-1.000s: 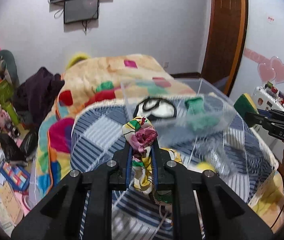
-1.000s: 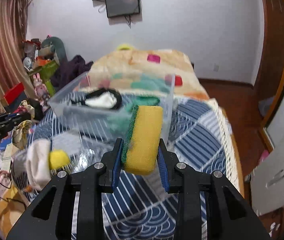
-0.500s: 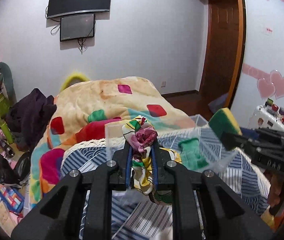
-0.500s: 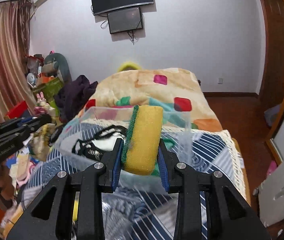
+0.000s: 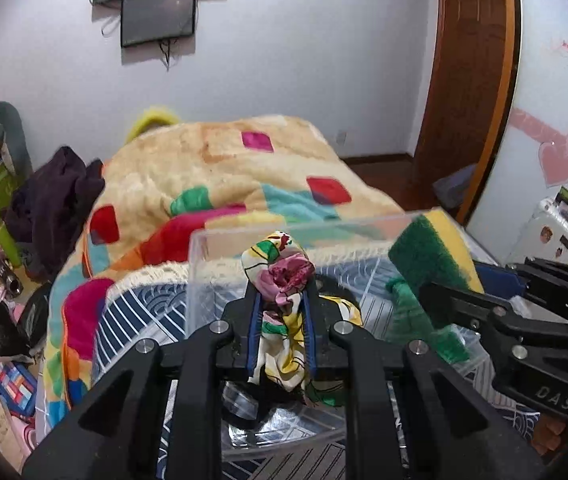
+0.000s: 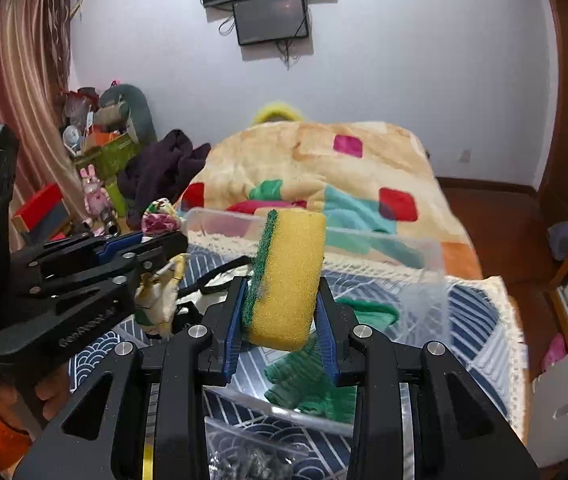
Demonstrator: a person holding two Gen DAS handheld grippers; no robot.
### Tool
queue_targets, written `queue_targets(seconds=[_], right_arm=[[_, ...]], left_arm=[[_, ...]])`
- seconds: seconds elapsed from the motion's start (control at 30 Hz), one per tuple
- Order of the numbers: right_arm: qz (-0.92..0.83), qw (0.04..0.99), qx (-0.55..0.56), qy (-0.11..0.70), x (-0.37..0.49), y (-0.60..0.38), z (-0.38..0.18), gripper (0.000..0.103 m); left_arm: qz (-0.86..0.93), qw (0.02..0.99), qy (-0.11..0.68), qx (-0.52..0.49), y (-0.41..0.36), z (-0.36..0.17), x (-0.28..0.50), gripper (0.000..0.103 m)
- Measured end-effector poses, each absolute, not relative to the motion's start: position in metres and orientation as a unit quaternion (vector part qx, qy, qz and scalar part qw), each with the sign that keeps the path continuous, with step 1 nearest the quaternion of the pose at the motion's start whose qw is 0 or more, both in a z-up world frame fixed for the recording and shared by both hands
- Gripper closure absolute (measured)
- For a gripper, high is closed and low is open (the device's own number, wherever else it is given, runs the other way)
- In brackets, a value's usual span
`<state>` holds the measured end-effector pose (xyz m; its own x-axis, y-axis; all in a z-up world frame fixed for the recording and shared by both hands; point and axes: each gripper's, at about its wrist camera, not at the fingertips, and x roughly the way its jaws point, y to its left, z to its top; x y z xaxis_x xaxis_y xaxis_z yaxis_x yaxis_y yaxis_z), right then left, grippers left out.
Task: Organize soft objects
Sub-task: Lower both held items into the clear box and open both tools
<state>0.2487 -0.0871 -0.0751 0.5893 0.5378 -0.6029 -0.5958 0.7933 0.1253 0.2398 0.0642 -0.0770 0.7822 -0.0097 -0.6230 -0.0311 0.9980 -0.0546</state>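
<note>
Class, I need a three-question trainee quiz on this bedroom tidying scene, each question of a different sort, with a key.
1. True or false: the left gripper is shut on the sponge.
2. Multiple choice: the clear plastic bin already holds A) a green cloth, B) a book, C) a shoe.
3. Fill in: the right gripper holds a sponge with a yellow body and a ____ scouring layer.

Key: 1 false, it grips the patterned cloth; 2 A; 3 green.
</note>
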Motion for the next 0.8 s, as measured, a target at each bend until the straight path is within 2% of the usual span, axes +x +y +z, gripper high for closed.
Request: queue_targets(seconds=[0.13,0.2,0.27,0.33,0.4,0.43,0.57,0.73,0.8], right_arm=[[0.312,0.884,-0.052,0.344,0.259,-0.085,-0.085,0.073],[0.312,0.88,-0.049,0.355,0.262,-0.084,-0.09,0.073],[0.309,0.88,-0.055,0.357,0.262,-0.084,-0.093,0.073],[0.311,0.878,-0.064,0.36,0.26,-0.082,-0.095,0.072],[0.317,0.872,-0.071,0.366,0.258,-0.081,-0.096,0.064],[0.318,0.87,-0.075,0.37,0.258,-0.08,-0.097,0.053],[0.305,0.878,-0.076,0.36,0.254,-0.085,-0.095,0.038],[0.3,0.886,-0.063,0.347,0.248,-0.099,-0.082,0.037],[0.296,0.893,-0.069,0.333,0.242,-0.104,-0.074,0.035]], left_arm=[[0.0,0.932,0.36,-0.039,0.065,-0.091,0.246,0.086],[0.005,0.928,0.37,-0.037,0.066,-0.096,0.248,0.081],[0.008,0.927,0.374,-0.035,0.066,-0.098,0.248,0.066],[0.003,0.926,0.376,-0.04,0.068,-0.099,0.248,0.06],[0.005,0.926,0.376,-0.038,0.067,-0.097,0.245,0.058],[0.009,0.927,0.374,-0.034,0.067,-0.096,0.244,0.054],[-0.001,0.93,0.365,-0.039,0.071,-0.089,0.234,0.04],[0.003,0.94,0.34,-0.032,0.077,-0.072,0.214,0.029],[0.0,0.942,0.335,-0.039,0.079,-0.066,0.205,0.028]])
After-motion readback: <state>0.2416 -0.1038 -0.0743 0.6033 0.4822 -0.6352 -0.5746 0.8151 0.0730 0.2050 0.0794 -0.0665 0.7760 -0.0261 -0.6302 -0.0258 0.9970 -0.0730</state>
